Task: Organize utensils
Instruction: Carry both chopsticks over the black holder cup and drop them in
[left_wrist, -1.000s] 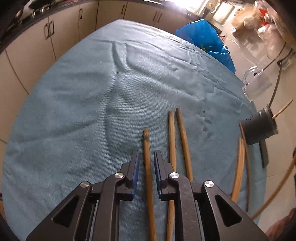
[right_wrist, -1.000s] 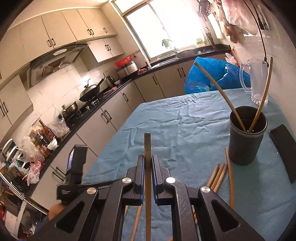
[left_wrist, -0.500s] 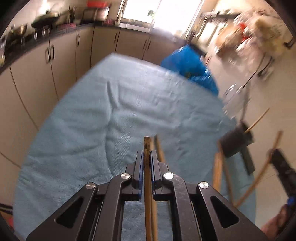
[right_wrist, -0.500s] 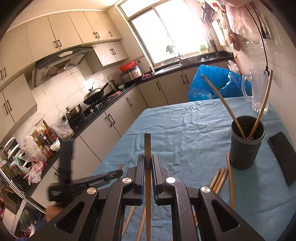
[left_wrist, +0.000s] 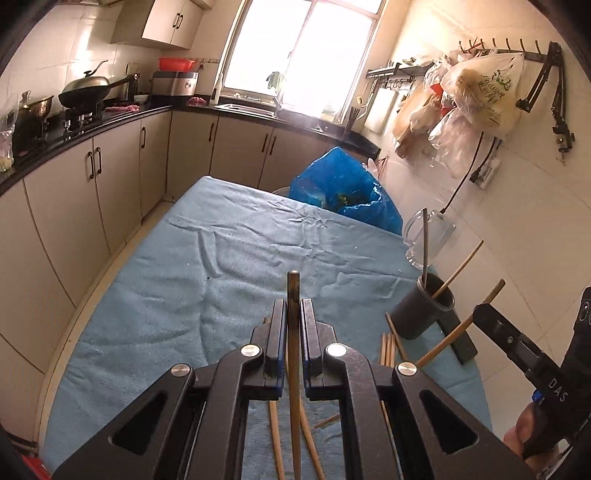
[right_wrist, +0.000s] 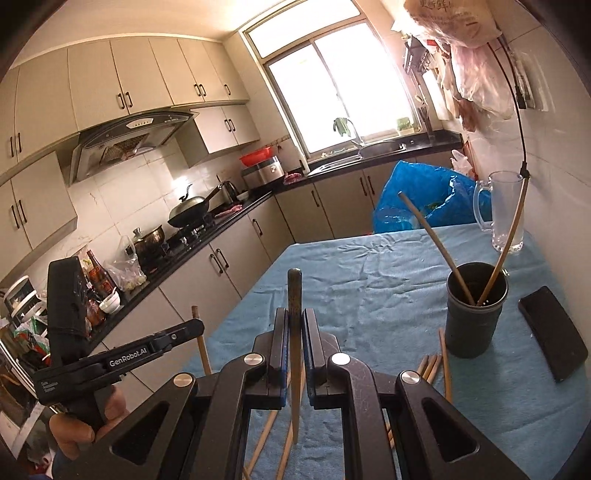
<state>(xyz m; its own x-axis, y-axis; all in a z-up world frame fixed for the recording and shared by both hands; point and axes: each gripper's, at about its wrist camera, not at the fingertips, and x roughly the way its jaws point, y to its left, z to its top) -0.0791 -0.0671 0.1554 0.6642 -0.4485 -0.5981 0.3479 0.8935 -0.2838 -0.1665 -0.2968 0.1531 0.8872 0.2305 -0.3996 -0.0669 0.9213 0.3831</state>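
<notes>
Both pairs of jaws are clamped, each on a single bamboo chopstick. In the left wrist view the left gripper (left_wrist: 293, 308) pinches its chopstick (left_wrist: 294, 332) with the tip standing a little way past the pads and the rest of the shaft trailing back under the tool, so the stick's long axis runs along the line of the fingers. The right gripper (right_wrist: 294, 317) holds its own chopstick (right_wrist: 294, 325) the same way, tip forward, shaft hanging back toward the blue cloth (right_wrist: 369, 295) that covers the table.

Outward from the left jaws, the dark utensil cup (left_wrist: 423, 314) stands ahead and to the right, near the table's right edge, with two chopsticks already leaning in it. From the right jaws the same cup (right_wrist: 474, 314) also lies ahead and to the right, and it looks closer to this hand than to the left one. More loose chopsticks (right_wrist: 430, 363) lie flat on the cloth just beside the cup's base.

Judging by this layout, the right hand likely has the shorter path to the cup's mouth, and either stick would need tipping from its forward-pointing lie toward upright before it could drop in.
</notes>
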